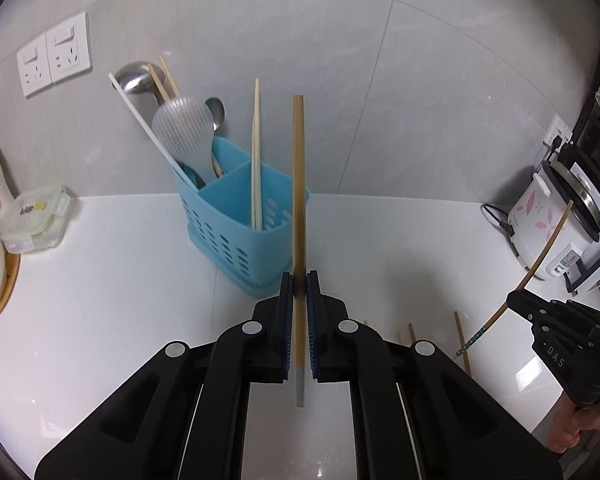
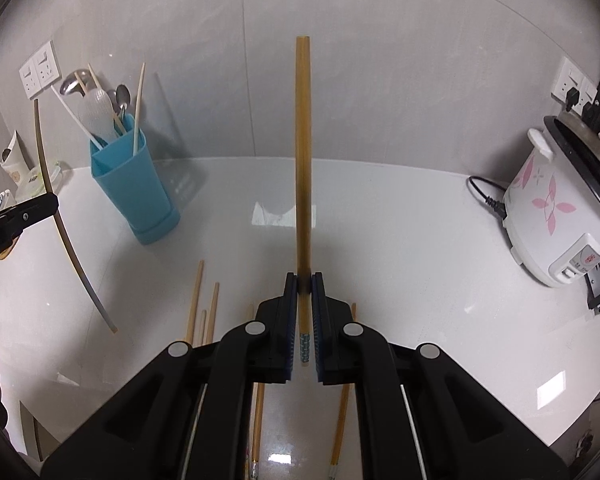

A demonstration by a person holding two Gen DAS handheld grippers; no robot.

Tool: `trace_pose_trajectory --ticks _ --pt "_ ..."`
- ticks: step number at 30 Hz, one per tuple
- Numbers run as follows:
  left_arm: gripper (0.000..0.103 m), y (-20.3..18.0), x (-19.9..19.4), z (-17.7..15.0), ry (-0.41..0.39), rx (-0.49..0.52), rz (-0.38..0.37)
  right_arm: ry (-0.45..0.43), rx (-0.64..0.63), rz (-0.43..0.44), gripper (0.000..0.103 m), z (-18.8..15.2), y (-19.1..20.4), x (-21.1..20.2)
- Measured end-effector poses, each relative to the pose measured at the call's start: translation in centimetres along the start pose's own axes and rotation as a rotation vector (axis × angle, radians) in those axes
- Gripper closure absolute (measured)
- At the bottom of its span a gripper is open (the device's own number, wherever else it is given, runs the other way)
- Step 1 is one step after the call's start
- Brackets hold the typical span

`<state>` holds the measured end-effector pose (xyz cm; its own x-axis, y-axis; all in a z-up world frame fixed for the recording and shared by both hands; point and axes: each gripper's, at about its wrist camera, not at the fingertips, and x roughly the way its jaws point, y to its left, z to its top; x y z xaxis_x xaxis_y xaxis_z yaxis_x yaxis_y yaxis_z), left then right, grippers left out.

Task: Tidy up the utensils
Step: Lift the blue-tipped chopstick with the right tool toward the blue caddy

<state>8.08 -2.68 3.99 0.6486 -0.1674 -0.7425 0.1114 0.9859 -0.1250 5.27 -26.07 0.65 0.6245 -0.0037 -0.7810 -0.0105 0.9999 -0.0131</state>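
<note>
Bamboo chopsticks, one per gripper: the left gripper (image 1: 299, 280) is clamped on a plain round chopstick (image 1: 298, 184) whose top reaches up in front of the grey wall, and the right gripper (image 2: 304, 280) is pinching a second chopstick (image 2: 303, 152) with a blue patterned band at its near end. Both sticks are off the glossy white counter (image 1: 100, 320). Just behind sits the blue plastic caddy (image 1: 236, 236), perforated on the side the left view shows; it holds two pale chopsticks, a clear bumpy rice paddle, a steel ladle and a spoon. Only the right view shows the loose chopsticks (image 2: 194, 300) lying flat on the counter, at least five. A flowery rice cooker (image 2: 556, 216) is off to the right.
</note>
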Motion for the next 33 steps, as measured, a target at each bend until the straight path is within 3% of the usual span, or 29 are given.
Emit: trace_pose_trajectory --ticks 17,33 --pt "0.097 0.2 -2.0 6.1 -0.046 0.011 -0.017 -0.075 -0.002 0.042 0.097 4.8 -0.6 -2.5" --pt "0.097 0.5 -5.7 13.7 -0.186 0.024 0.016 -0.185 -0.035 0.094 0.097 10.3 0.7 -5.3"
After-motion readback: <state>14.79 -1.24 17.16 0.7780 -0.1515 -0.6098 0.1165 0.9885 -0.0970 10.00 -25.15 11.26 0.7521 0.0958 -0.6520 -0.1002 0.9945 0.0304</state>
